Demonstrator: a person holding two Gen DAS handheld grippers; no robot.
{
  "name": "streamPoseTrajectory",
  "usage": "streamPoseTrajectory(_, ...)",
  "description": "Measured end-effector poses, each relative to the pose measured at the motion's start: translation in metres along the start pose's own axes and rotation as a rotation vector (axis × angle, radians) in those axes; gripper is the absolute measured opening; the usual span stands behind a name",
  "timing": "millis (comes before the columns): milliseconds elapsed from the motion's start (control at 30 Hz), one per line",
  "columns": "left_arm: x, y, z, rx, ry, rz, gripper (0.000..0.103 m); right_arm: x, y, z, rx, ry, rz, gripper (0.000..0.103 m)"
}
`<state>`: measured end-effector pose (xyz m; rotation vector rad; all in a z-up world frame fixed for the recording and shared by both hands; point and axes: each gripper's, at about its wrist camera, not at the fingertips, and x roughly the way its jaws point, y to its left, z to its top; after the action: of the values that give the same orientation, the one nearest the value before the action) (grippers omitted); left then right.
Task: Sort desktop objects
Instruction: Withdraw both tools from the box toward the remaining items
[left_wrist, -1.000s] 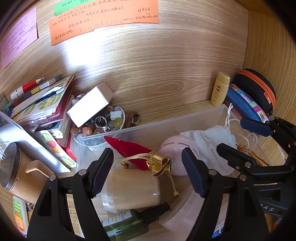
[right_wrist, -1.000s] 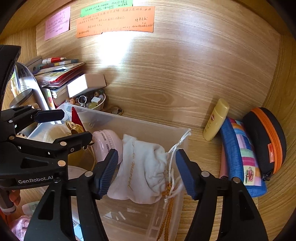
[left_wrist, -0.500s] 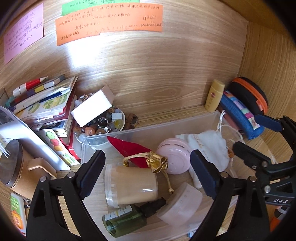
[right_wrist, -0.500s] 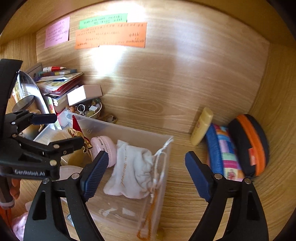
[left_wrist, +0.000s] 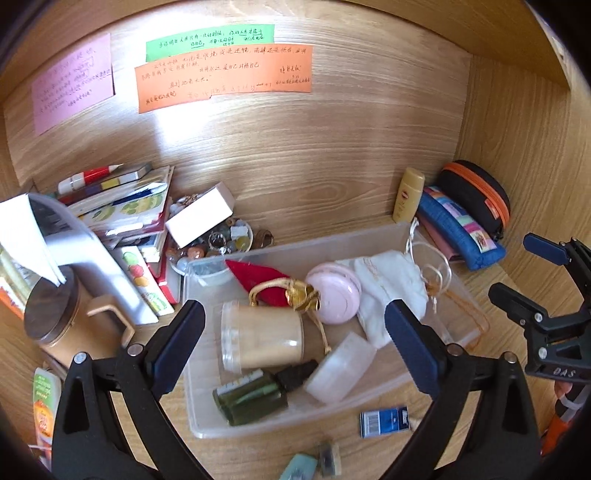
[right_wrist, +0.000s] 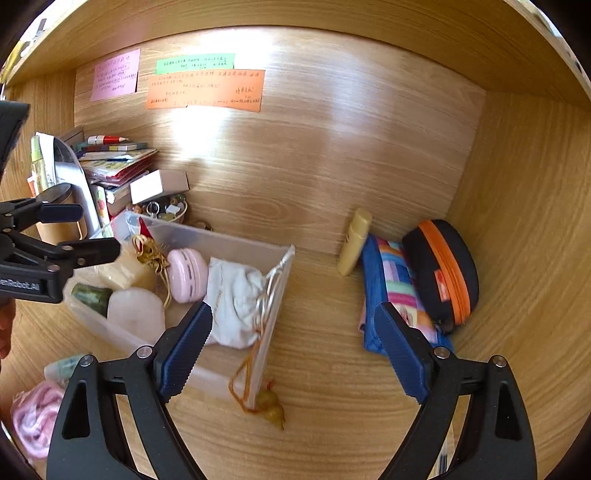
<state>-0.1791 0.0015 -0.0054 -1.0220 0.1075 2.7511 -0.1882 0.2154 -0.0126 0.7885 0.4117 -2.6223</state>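
Note:
A clear plastic bin (left_wrist: 384, 391) sits on the wooden desk and also shows in the right wrist view (right_wrist: 229, 243). It holds a cream jar (left_wrist: 262, 334), a green bottle (left_wrist: 251, 397), a pink round case (left_wrist: 334, 297), a white drawstring pouch (left_wrist: 391, 288), a red cloth (left_wrist: 258, 278) and a clear lid (left_wrist: 340, 369). My left gripper (left_wrist: 295, 339) is open and empty above the bin. My right gripper (right_wrist: 291, 350) is open and empty above the bin's right end, where the pouch (right_wrist: 232, 302) lies.
A yellow bottle (right_wrist: 354, 240), a blue patterned pouch (right_wrist: 395, 291) and a black-orange case (right_wrist: 443, 269) lie at the right wall. Books (left_wrist: 122, 206), a bead bowl (left_wrist: 214, 243), a white box (left_wrist: 199, 218) and a wooden cup (left_wrist: 66, 321) crowd the left. A blue packet (left_wrist: 384, 421) lies in front.
Both grippers have pulled back and up from the bin and opened wider. The white pouch stays in the bin's right end, with its cord over the rim.

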Motion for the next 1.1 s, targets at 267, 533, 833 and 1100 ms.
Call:
streamPoseTrajectory(267, -0.006, 0.003, -0.024, 0.017, 0.025, 0.019, 0.099, -0.005, -0.006, -0.030, 0.034, 0.047, 0.010, 0.088)
streamPoseTrajectory(533, -0.006, 0.011, -0.050, 0.041, 0.071, 0.024, 0.099, -0.001, -0.015, -0.057, 0.048, 0.108, -0.001, 0.088)
streamPoseTrajectory(833, -0.010, 0.023, -0.079, 0.024, 0.128, 0.034, 0.099, 0.011, -0.018, -0.080, 0.058, 0.176, -0.012, 0.088)
streamPoseTrajectory(1100, -0.009, 0.034, -0.107, 0.035, 0.178, 0.052, 0.099, 0.023, -0.025, -0.090, 0.067, 0.216, -0.016, 0.085)
